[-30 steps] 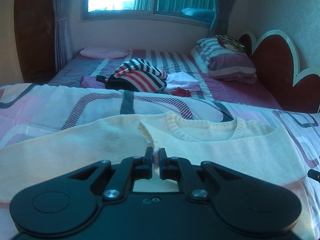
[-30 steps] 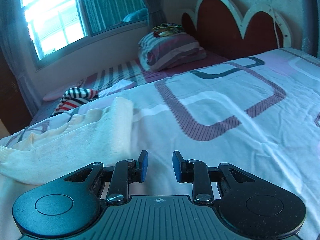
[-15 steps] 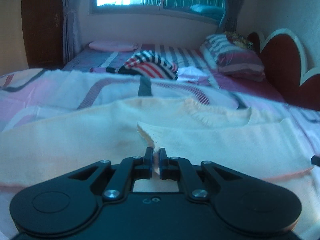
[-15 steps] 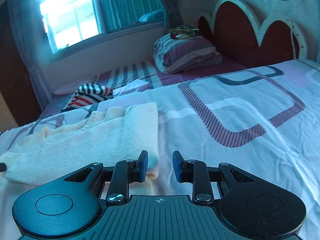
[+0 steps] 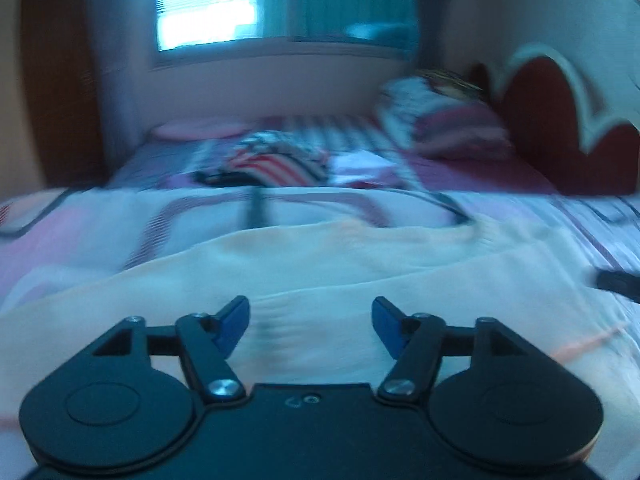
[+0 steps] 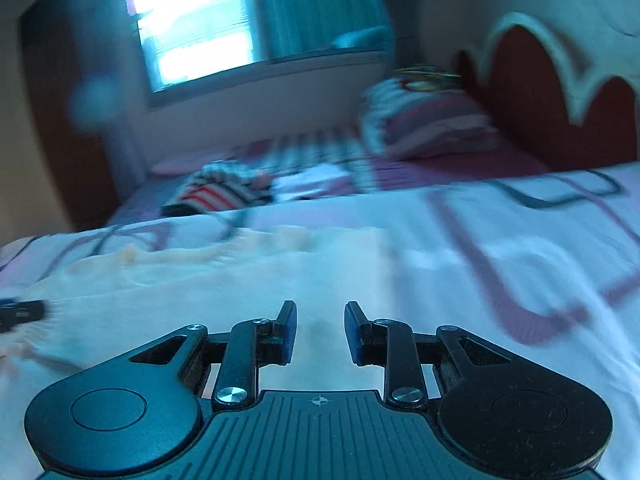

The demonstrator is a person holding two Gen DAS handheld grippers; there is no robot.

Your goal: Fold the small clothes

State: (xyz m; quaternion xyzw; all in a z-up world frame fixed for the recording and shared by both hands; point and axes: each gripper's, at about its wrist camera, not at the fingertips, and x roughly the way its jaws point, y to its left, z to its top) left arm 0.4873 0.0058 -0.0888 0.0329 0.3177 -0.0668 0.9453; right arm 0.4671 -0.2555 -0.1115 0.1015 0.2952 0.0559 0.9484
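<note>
A cream knit sweater (image 5: 320,264) lies spread on the patterned bedspread (image 5: 100,232), with a folded layer on top. My left gripper (image 5: 311,318) is wide open just above it, holding nothing. In the right wrist view the sweater (image 6: 224,280) fills the left and middle, and my right gripper (image 6: 320,322) is open over its right part. The tip of the other gripper shows at the edge of each view. Both views are motion-blurred.
A striped garment pile (image 5: 276,160) and a white cloth (image 5: 360,168) lie on the far bed. Striped pillows (image 5: 440,128) rest against a red scalloped headboard (image 5: 560,128). A window (image 5: 248,4) and a wooden wardrobe (image 5: 56,88) are behind.
My left gripper has opened wide and let go of the sweater's folded edge, which now lies flat. My right gripper has moved left over the sweater and stayed open.
</note>
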